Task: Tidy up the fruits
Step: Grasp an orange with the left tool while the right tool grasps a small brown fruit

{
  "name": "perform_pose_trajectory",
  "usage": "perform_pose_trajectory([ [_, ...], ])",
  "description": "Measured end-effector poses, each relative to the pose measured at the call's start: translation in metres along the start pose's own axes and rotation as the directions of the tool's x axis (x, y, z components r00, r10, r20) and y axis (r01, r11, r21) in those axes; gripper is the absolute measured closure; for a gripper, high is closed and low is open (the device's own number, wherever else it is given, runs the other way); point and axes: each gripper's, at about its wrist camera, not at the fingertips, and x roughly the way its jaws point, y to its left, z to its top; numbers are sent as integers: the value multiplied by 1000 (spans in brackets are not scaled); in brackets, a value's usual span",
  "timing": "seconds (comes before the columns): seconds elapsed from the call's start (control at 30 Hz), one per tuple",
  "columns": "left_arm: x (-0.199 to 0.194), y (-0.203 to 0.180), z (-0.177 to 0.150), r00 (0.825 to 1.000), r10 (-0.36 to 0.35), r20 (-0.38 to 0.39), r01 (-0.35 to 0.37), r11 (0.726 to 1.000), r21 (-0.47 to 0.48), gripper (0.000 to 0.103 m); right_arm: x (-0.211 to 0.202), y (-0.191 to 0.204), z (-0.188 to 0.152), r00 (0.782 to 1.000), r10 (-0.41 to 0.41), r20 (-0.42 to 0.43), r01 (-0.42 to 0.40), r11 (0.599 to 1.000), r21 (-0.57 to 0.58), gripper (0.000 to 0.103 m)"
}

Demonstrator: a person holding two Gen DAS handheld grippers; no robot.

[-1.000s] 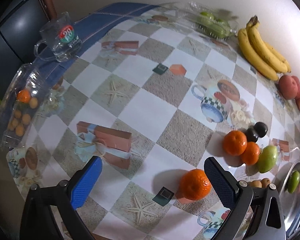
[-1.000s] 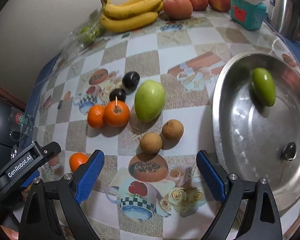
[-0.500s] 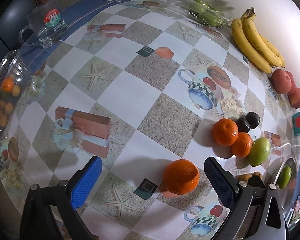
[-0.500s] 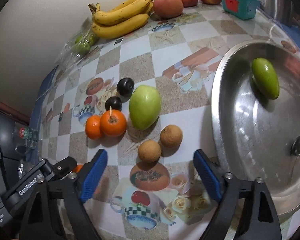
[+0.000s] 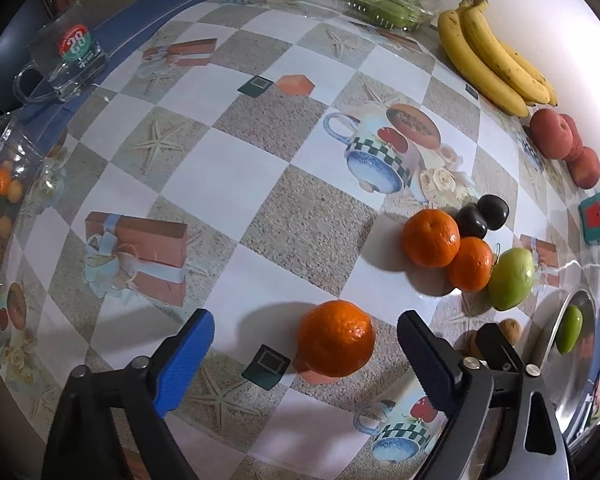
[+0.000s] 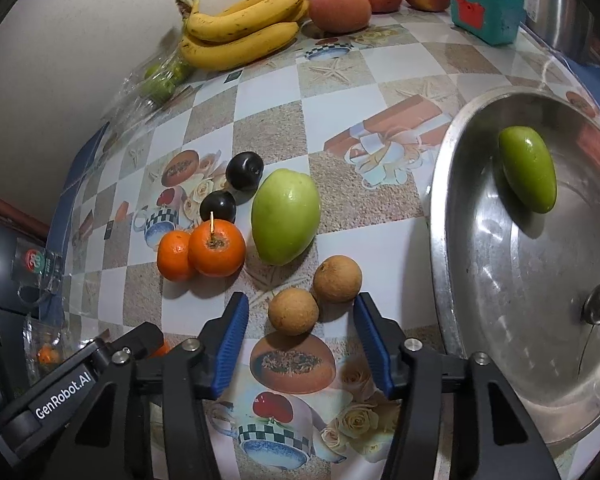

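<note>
Lying stem-end toward camera, orange [image 5: 335, 338] between spread left fingers [image 5: 188, 354]; right fingers [image 6: 230, 338] likewise apart.

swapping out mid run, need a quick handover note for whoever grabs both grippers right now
Left gripper: open, holding nothing, jaws either side of a lone orange on the table, nearer the right finger.
Right gripper: open, holding nothing, lined up on two brown fruits that touch each other.
Done: one long green fruit lies in the metal pan.
Left on the table: the lone orange, the brown pair, a big green fruit, two oranges, two dark plums, bananas and peaches by the wall.
</note>
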Motion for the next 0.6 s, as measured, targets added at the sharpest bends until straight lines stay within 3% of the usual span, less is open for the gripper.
perform_pose_trajectory([
  [0.13,2,-6,-2,1000,-22,-9,22,1000,15,19,4,5,-1,1000,0,-9,-1,1000,-23,66],
  [0.2,3,-8,-3,999,-35,-19,35,999,18,28,6,7,-1,1000,-7,-10,7,999,-37,71],
  [0.4,8,-14,-7,998,-46,-44,48,998,34,57,7,5,-1,1000,8,-15,-9,999,-32,75],
  [0.6,6,-17,-11,997,-67,-40,68,997,39,61,5,2,-2,1000,25,-15,-25,999,-25,75],
])
